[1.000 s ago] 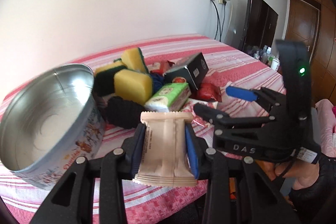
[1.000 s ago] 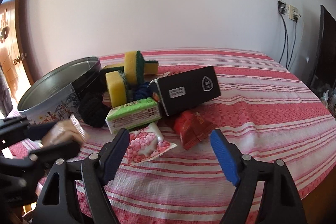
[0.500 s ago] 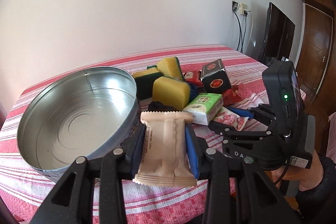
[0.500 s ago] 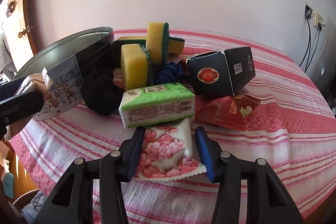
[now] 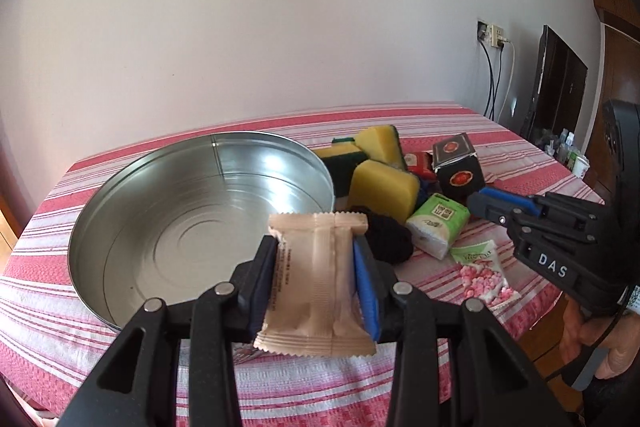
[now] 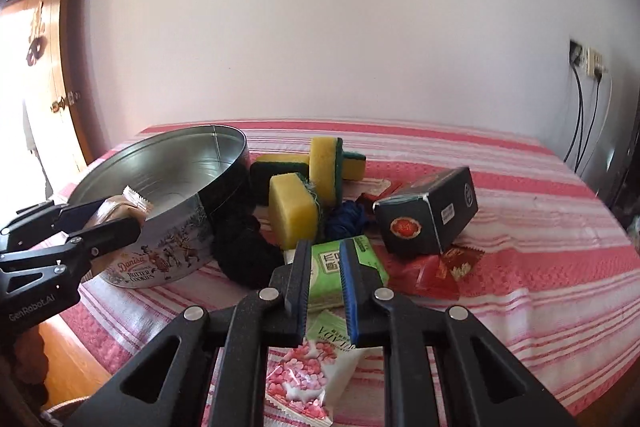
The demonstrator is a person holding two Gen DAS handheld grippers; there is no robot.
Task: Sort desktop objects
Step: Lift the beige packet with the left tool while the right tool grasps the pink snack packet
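Note:
My left gripper [image 5: 316,247] is shut on a beige snack packet [image 5: 316,283], held upright at the near rim of the round metal cookie tin [image 5: 200,155]. The right wrist view shows that left gripper [image 6: 120,217] and the packet [image 6: 116,209] against the tin's wall [image 6: 168,247]. My right gripper [image 6: 325,247] hangs just above the cloth, its jaws drawn together to a narrow gap with nothing pressed between them. A pink-hearts sachet [image 6: 308,375] lies flat on the cloth under it. From the left wrist view, the right gripper [image 5: 490,203] hovers over the sachet [image 5: 484,275].
Right of the tin sits a pile: yellow-green sponges [image 6: 294,211], a black woolly lump [image 6: 244,255], blue yarn [image 6: 348,221], a green tissue pack [image 6: 372,263], a black box [image 6: 432,219] and a red packet [image 6: 440,271]. A red striped cloth [image 6: 520,227] covers the table. A hand [image 5: 608,359] holds the right gripper.
My left gripper carried the beige packet over to the tin's rim. My right gripper's jaws went from wide apart to drawn together and rose a little; the pink sachet stays on the cloth.

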